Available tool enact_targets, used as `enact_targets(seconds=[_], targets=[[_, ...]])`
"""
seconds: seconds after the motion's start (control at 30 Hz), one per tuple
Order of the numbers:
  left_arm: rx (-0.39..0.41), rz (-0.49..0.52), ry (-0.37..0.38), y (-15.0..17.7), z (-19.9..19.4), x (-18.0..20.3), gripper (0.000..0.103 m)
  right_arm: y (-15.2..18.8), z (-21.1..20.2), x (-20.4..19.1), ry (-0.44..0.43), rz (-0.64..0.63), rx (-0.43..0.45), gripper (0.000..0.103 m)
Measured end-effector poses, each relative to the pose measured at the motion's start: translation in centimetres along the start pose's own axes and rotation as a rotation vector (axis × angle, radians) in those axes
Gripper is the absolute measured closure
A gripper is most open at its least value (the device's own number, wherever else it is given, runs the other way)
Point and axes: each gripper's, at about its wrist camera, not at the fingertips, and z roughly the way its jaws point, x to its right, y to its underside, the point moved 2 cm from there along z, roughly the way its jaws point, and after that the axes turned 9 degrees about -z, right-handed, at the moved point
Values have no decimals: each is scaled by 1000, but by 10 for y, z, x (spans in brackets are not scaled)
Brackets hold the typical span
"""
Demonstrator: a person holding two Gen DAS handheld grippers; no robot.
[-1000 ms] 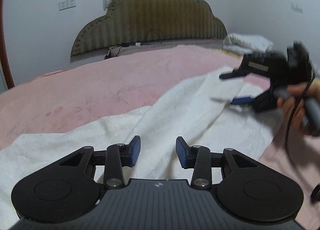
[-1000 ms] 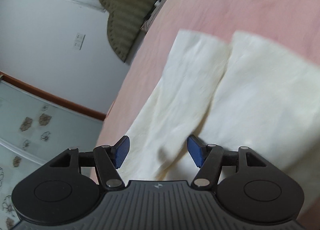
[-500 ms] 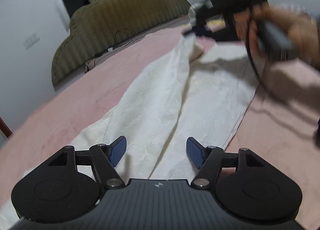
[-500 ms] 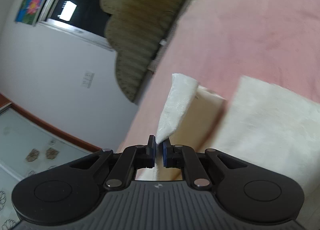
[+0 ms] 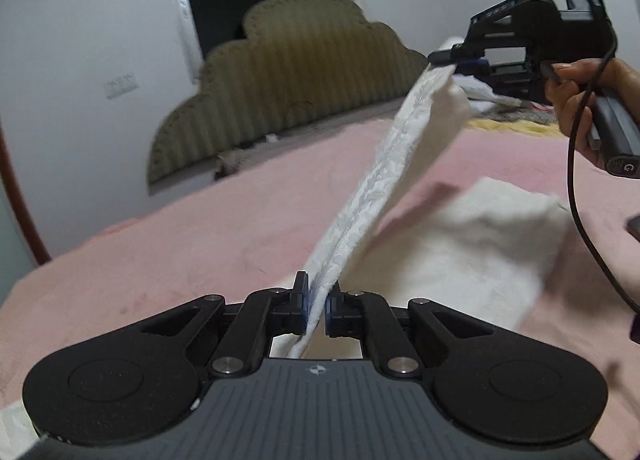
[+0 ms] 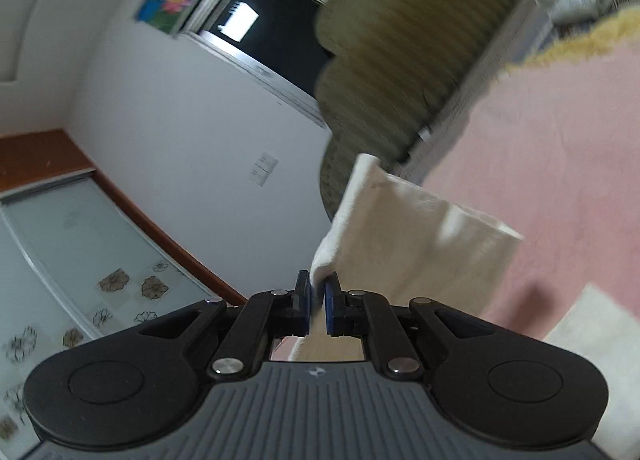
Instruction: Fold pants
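Pink bedding (image 5: 200, 244) lies below both grippers. The white pants (image 5: 396, 164) have one leg raised off it, its long axis running ahead and up to the right from the left gripper (image 5: 317, 310), which pinches the near end, to the right gripper (image 5: 456, 60), clamped on the far hem. The other leg (image 5: 480, 244) lies flat, right of the left gripper.
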Motion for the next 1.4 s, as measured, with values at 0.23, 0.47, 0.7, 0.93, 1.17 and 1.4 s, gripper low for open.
enact_targets(seconds=[0.23, 0.47, 0.7, 0.93, 1.17, 1.4], targets=[[-154, 107, 94, 49, 7, 22, 92, 47, -76, 83, 301, 184, -138, 96], [-143, 142, 110, 53, -6, 19, 93, 39, -90, 61, 427, 86, -113, 96], [-154, 166, 128, 59, -6, 25, 79, 27, -99, 38, 617, -61, 59, 93], [-40, 40, 142, 36, -38, 3, 17, 64, 3, 55, 359, -120, -364, 79], [-122, -58, -285, 57, -13, -72, 13, 63, -43, 51, 540, -199, -183, 79], [-237, -100, -199, 77, -14, -91, 17, 43, -78, 58, 463, -38, -332, 57]])
